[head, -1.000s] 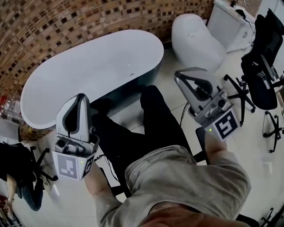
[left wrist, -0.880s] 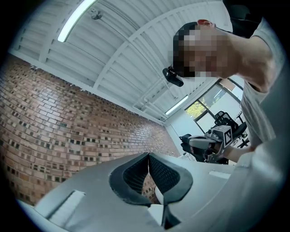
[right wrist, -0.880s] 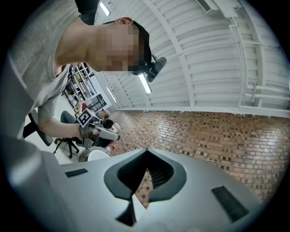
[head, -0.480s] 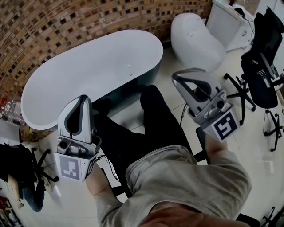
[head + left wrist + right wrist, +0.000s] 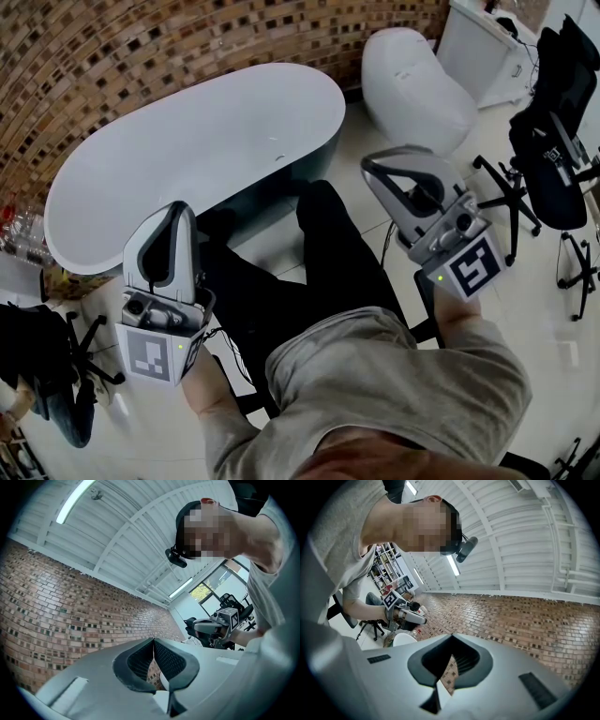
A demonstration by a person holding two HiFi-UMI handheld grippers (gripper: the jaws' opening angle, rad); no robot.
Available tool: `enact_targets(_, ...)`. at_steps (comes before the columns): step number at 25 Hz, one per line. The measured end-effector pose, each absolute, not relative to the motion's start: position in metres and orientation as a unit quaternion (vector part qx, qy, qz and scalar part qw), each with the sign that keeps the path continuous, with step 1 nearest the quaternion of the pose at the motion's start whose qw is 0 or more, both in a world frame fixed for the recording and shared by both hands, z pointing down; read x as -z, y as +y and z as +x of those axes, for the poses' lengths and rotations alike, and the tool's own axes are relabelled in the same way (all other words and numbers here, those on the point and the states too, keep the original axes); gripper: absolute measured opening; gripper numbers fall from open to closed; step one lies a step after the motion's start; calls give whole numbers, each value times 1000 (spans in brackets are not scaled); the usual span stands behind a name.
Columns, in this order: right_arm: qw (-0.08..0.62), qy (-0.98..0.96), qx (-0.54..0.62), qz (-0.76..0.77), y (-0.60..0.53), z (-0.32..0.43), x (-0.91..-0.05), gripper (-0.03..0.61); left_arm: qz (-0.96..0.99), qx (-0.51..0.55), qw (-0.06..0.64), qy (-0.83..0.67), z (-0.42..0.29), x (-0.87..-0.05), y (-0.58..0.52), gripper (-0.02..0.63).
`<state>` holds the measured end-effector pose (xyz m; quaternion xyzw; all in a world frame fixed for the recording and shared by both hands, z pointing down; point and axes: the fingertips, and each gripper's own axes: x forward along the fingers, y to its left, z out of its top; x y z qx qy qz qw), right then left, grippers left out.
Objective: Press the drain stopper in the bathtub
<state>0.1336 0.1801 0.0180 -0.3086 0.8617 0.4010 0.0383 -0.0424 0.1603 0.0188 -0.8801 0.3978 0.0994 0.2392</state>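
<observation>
Left gripper (image 5: 172,210), right gripper (image 5: 368,162) (jaws together, empty) short of bathtub (image 5: 197,141) edge.

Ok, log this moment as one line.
phase: before approach | left gripper: shut, empty, pointing up | right gripper: shut, empty, pointing up | bathtub: ahead, not reached

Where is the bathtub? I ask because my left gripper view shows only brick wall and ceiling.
Observer: In the head view the bathtub lies ahead of the person, along the brick wall; the left gripper is raised before its near side.
Operator: And the right gripper?
Observer: The right gripper is raised near the tub's right end, jaws shut on nothing.
Operator: Is the stopper visible?
Observer: No; only a small mark shows on the tub, too small to identify.
</observation>
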Motion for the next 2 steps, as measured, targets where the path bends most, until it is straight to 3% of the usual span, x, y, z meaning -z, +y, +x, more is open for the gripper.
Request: enact_targets(2, 37, 862, -401, -308, 181, 132, -20, 2, -881, -98, 240, 397, -42, -19, 162, -2)
